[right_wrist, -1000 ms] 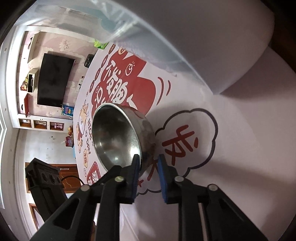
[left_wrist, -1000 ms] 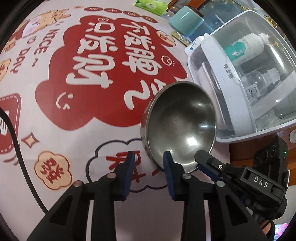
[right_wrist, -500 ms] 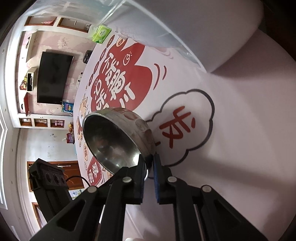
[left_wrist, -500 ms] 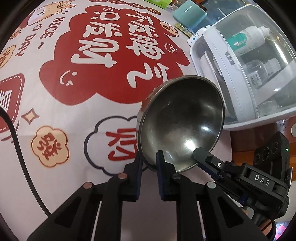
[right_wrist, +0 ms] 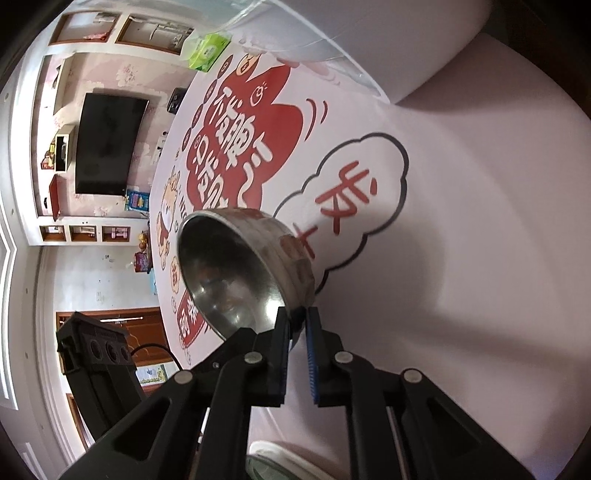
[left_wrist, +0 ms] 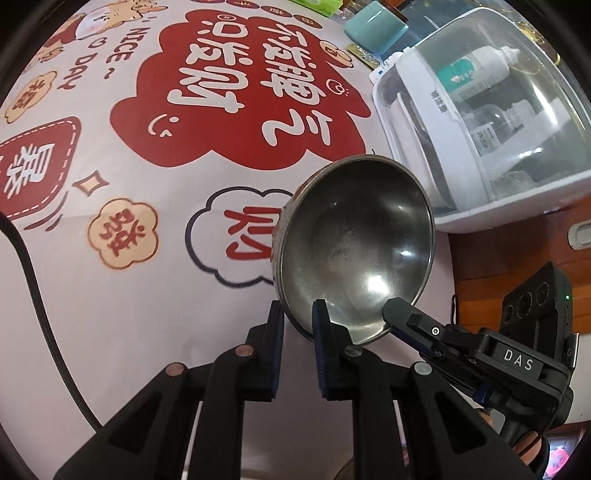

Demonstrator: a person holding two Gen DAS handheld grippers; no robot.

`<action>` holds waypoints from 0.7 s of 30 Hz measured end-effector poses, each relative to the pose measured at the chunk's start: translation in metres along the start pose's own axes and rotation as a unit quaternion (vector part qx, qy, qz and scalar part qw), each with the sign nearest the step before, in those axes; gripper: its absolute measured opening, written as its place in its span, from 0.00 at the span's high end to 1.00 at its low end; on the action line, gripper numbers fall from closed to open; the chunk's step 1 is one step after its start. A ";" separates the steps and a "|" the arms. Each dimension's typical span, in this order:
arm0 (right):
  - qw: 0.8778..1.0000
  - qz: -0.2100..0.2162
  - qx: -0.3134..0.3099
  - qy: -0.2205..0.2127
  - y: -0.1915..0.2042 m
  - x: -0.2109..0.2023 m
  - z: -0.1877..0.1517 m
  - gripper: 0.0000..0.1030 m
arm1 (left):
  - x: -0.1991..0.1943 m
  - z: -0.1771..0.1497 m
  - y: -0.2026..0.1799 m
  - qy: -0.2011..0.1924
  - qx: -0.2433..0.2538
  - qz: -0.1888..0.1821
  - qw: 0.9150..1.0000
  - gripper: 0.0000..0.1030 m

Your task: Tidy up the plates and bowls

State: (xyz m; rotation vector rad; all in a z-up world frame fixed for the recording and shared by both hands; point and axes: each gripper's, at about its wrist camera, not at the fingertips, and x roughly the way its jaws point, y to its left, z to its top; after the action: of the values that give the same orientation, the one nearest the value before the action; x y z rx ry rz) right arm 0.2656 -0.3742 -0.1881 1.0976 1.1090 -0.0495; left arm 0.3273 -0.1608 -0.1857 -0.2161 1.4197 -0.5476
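Steel bowl [left_wrist: 354, 251] between both clamped grippers [left_wrist: 298, 314]

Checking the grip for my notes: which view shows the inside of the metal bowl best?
The left wrist view: the bowl faces the camera, its whole inside visible. The right wrist view shows it tilted, part inside, part outer wall.

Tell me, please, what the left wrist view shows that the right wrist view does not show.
Only the left wrist view shows bottles inside the clear-lidded white appliance and a teal box.

Only the right wrist view shows a wall-mounted television and shelves.

Both show the steel bowl, tilted, its rim pinched by the left gripper and right gripper, over the red-printed tablecloth.
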 end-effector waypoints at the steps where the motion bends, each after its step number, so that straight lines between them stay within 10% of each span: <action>1: 1.000 0.001 -0.001 -0.001 0.000 -0.002 -0.002 0.92 | -0.003 -0.003 -0.002 -0.001 0.001 -0.001 1.000 0.87; 21: 0.999 0.023 -0.037 -0.020 0.007 -0.067 -0.064 0.91 | -0.063 -0.074 -0.030 -0.038 0.027 -0.011 0.999 0.86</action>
State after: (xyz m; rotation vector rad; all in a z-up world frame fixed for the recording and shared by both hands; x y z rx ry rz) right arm 0.1922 -0.3554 -0.1352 1.0520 1.0408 0.0062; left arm 0.2446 -0.1431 -0.1286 -0.2079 1.3284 -0.5882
